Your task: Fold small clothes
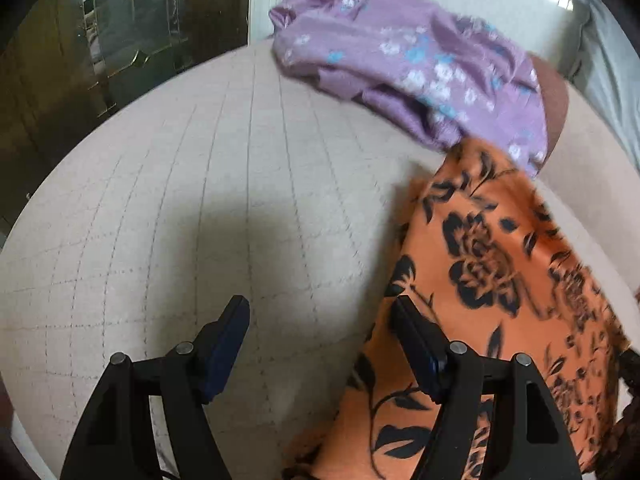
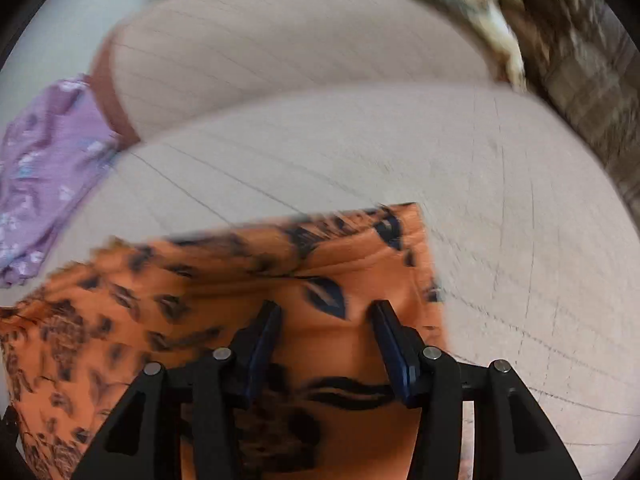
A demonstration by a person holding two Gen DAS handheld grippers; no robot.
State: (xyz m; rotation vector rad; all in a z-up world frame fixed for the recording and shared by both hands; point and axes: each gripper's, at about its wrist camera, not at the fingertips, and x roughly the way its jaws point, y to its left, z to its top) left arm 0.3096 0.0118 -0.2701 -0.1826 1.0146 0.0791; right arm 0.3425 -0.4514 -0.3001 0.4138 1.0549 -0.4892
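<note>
An orange garment with black flowers (image 1: 500, 260) lies on the beige quilted bed (image 1: 200, 180), running from the right centre down to the lower edge. My left gripper (image 1: 320, 304) stands open above the bed at the garment's left edge. Its right finger (image 1: 416, 340) is over the orange cloth, its left finger over bare quilt, with nothing gripped. In the blurred right wrist view my right gripper (image 2: 326, 308) hovers over the orange garment (image 2: 240, 280) near its right edge. Its jaws stand apart and the cloth lies flat below the gap.
A purple flowered garment (image 1: 400, 60) lies crumpled at the far side, also at the left (image 2: 52, 160). Behind it sits a beige pillow with a brown edge (image 2: 280, 60). A patterned blanket (image 2: 560, 40) is at top right. Dark glass-fronted furniture (image 1: 100, 40) stands beyond the bed's left edge.
</note>
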